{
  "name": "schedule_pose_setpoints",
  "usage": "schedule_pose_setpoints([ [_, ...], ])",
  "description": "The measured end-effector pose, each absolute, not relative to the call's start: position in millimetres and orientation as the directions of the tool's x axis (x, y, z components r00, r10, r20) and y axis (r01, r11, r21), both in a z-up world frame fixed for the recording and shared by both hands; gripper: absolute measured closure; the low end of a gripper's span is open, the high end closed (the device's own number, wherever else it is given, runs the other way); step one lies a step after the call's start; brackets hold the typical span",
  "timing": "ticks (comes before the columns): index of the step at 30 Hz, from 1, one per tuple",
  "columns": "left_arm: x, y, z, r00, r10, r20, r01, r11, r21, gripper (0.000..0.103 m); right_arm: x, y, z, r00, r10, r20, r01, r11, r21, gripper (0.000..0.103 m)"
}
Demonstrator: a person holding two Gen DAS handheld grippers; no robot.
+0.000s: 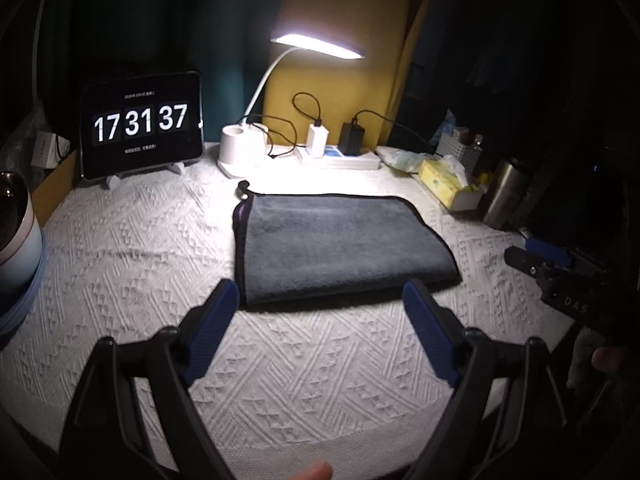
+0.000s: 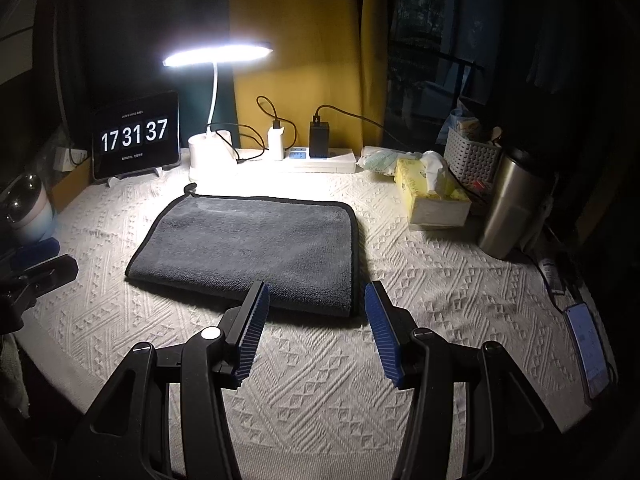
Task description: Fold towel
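Observation:
A grey towel (image 1: 340, 244) with a dark hem lies folded flat on the white textured tablecloth (image 1: 140, 248); it also shows in the right wrist view (image 2: 252, 248). My left gripper (image 1: 320, 292) is open and empty, hovering just in front of the towel's near edge. My right gripper (image 2: 316, 294) is open and empty, hovering in front of the towel's near right corner. The right gripper's body shows at the right edge of the left wrist view (image 1: 560, 272). The left gripper's body shows at the left edge of the right wrist view (image 2: 36, 276).
A lit desk lamp (image 2: 216, 56), a tablet clock (image 2: 136, 136) and a power strip (image 2: 316, 160) with chargers stand at the back. A tissue box (image 2: 432, 192), white basket (image 2: 472, 160) and steel tumbler (image 2: 512, 204) stand right. A phone (image 2: 588, 344) lies far right. A cup (image 1: 16, 236) stands left.

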State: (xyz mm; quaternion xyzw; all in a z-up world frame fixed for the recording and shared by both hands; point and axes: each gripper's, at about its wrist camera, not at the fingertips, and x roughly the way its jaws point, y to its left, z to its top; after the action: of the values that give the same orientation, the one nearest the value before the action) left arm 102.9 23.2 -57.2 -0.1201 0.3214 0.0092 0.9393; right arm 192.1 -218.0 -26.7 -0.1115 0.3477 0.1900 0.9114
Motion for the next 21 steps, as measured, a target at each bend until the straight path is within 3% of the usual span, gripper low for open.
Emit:
schedule_pose_setpoints([
  [21, 50, 9, -31, 0.846, -0.071, -0.529, -0.052, 0.976, -0.213, 0.017, 139, -230, 1, 0.735, 0.281, -0.617, -0.418, 0.904, -0.086, 0.050],
])
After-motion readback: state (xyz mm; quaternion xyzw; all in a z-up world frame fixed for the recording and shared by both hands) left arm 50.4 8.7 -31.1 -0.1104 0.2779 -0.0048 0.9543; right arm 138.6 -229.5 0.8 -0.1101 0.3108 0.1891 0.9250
